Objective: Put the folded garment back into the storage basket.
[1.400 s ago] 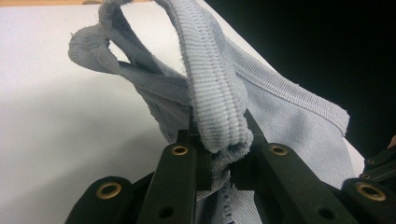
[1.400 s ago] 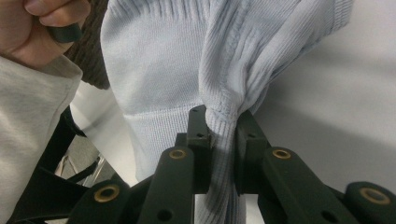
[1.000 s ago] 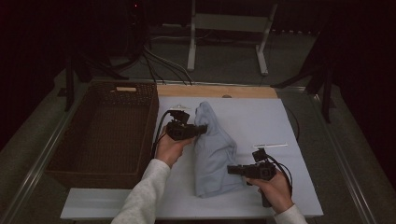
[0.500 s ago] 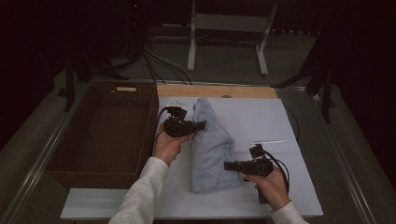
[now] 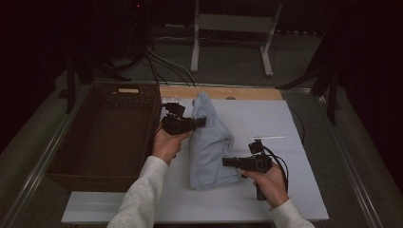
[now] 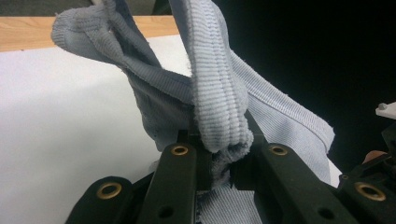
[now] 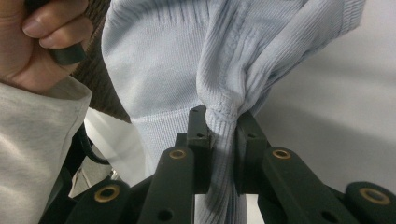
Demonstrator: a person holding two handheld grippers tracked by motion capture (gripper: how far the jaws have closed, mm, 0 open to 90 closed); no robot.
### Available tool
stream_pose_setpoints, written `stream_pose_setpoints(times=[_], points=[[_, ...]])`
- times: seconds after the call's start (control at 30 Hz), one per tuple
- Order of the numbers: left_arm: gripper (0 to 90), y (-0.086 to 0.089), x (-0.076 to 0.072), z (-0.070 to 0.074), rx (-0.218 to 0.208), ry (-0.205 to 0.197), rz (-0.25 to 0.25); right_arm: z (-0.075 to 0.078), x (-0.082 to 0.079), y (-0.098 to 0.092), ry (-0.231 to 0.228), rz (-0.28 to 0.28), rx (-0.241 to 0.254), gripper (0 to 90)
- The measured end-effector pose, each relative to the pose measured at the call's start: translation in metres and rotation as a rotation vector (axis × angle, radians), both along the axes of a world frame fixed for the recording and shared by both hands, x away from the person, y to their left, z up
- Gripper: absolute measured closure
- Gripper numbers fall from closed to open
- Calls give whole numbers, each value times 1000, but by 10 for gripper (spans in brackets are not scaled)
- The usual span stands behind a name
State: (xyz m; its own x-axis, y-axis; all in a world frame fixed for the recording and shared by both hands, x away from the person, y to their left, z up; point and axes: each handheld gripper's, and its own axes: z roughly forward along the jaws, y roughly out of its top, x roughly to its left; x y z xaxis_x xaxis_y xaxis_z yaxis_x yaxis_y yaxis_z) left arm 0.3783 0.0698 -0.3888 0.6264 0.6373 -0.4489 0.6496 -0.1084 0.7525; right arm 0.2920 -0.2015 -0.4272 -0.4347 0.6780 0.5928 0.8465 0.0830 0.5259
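- High view: the pale blue garment, near the white board's middle, is now hanging upright instead of lying flat.
- Your left gripper is pinching its top hem; your right gripper is clamping its lower edge, readying it for the basket.

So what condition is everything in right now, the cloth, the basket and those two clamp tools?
Light blue garment: bunched, lifted partly off the white board, held at two places.
Left gripper: shut on a ribbed edge of the garment.
Right gripper: shut on a gathered fold of the garment.
Wicker basket: upright and empty, beside the board.
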Motion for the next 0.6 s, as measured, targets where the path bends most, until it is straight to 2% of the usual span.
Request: stream_pose_setpoints(times=[0.6], points=[[821, 13, 4, 11, -7, -8, 16, 6, 9, 15, 0, 11, 13, 800]])
